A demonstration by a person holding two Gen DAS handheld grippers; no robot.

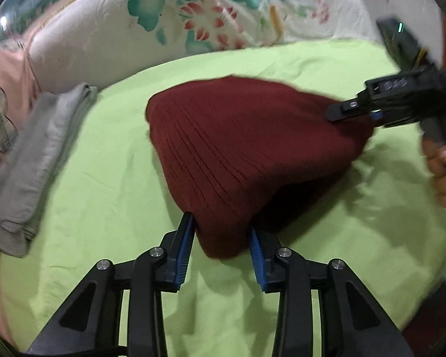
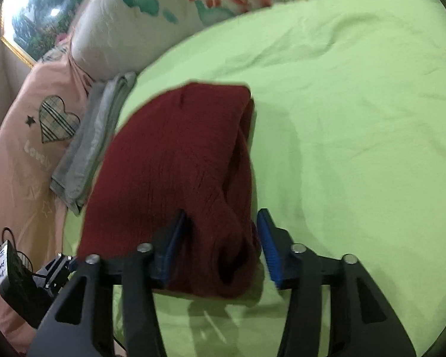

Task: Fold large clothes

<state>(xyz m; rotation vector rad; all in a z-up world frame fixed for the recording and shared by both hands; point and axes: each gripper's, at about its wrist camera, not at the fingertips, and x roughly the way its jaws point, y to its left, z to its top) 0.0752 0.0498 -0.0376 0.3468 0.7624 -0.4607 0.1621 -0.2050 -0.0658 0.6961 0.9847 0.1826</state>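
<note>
The dark red ribbed sweater (image 1: 232, 154) lies folded on the green bed sheet (image 1: 104, 178), its near corners between both grippers' jaws, whether pinched I cannot tell. Only the right wrist view shows a framed picture (image 2: 29, 26).

- The left gripper (image 1: 221, 223) points down at a slant, its blue pads (image 1: 183, 251) pressed on a bunched corner of the maroon knit sweater (image 1: 223, 142).
- The right gripper (image 2: 223, 220) slants down too, jaws closed around the sweater's other end.
- A hand (image 1: 444, 166) grasps its handle.
</note>
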